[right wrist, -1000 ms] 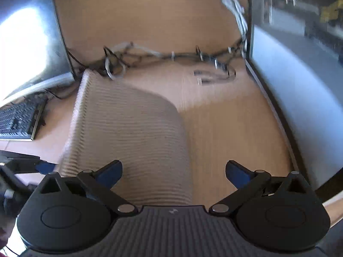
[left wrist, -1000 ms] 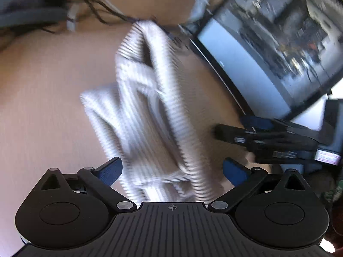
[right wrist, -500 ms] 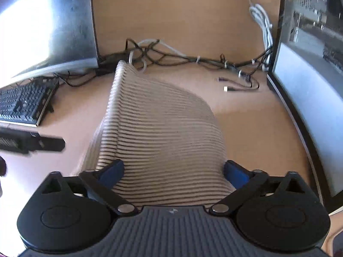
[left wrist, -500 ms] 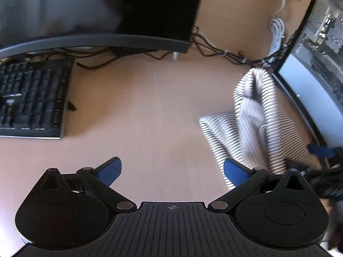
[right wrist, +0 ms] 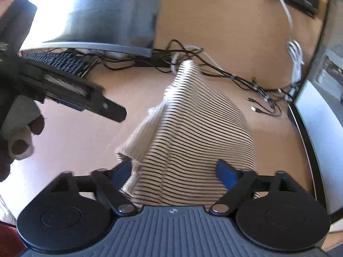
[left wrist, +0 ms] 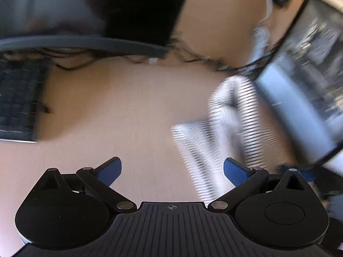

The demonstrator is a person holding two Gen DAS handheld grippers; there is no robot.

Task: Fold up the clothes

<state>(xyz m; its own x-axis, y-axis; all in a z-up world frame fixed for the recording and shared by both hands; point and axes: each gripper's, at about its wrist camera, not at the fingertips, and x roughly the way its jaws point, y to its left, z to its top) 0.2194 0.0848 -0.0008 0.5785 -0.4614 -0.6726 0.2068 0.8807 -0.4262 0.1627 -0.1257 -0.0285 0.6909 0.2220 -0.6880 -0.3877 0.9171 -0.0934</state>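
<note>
Left wrist view, heavily blurred: the left gripper (left wrist: 172, 172) is seen with its blue fingers (left wrist: 110, 171) spread wide, nothing between them, only bare wooden desk (left wrist: 120, 115) beneath. The striped garment (left wrist: 227, 128) is found to the right, bunched and rumpled on the desk, its near edge just beside the right-hand fingertip; whether it is touched cannot be told through the blur. A black keyboard (left wrist: 18, 100) is placed at the far left, a dark curved monitor (left wrist: 92, 15) is stood along the far side, and a second monitor (left wrist: 304, 85) is set at the right, close against the garment. Tangled cables (left wrist: 193, 60) are strewn along the far edge.

Right wrist view, sharper: the right gripper (right wrist: 173, 171) is shown with fingers (right wrist: 226, 173) apart, and the striped garment (right wrist: 193, 132) is draped up between them, rising to a peak toward the far cables (right wrist: 235, 79). No pinch is made; the cloth is merely flanked. At the left, the other gripper (right wrist: 81, 98) is held above the desk (right wrist: 75, 132) by a person's hand (right wrist: 19, 137), well apart from the cloth. A monitor (right wrist: 90, 12) is seen far left, with a keyboard (right wrist: 57, 61) below it.
</note>
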